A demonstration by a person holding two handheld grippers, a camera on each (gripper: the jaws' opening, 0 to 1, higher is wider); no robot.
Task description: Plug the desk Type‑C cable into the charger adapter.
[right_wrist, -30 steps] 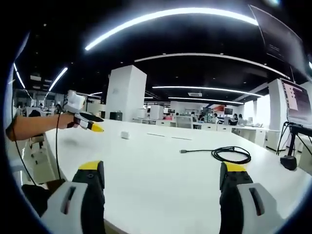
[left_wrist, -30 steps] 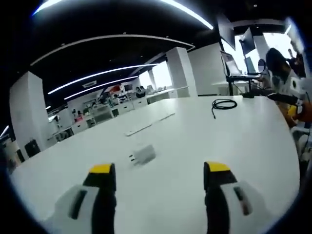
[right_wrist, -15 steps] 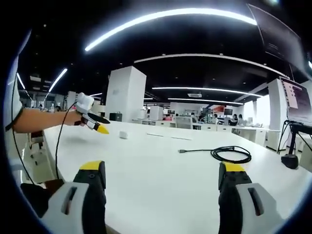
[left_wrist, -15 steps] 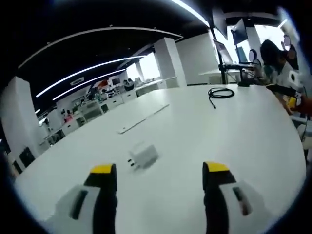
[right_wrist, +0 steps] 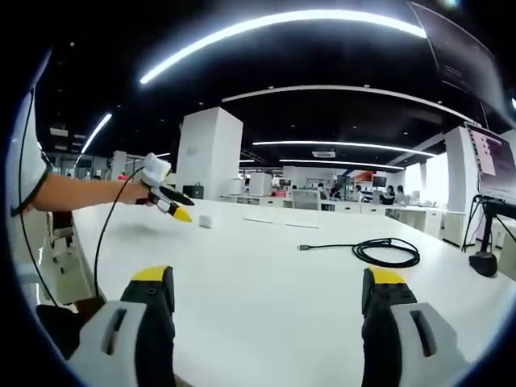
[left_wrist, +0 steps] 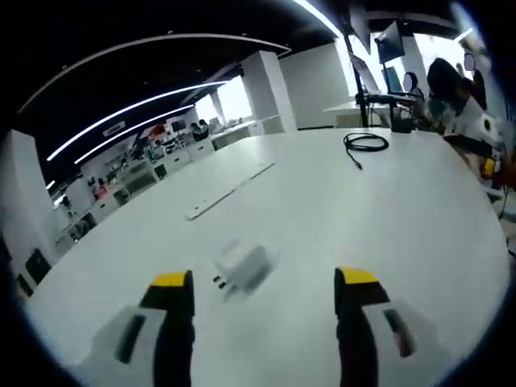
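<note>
Adapter first, in the left gripper view: small white block lying flat on the white worktop, prongs toward the lower left, just ahead of the left gripper and between the lines of its yellow-tipped jaws. Jaws wide apart, holding nothing, not touching the block. Probably light and rigid, smooth plastic likely to skate on the slick top; best pinched across the broad flat sides, clear of the prongs and with the port end left free. Port face too blurred to make out. Cable coiled far off toward the upper right, well apart from the adapter, loose plug end trailing out of the coil. Seated person at the right edge.

Right gripper view: cable much nearer, black coil on the worktop ahead and right of the right gripper, straight tail running left to the plug tip. Jaws wide open here too, empty. Cord limp and springy; only the short stiff plug housing gives a firm hold, so best gripped right behind the metal tip. Adapter a tiny white speck far back on the left. Shown here and not from the other side: left gripper seen from outside, in a hand on a bare forearm, tips angled down near the adapter, thin wire hanging from it.
</note>
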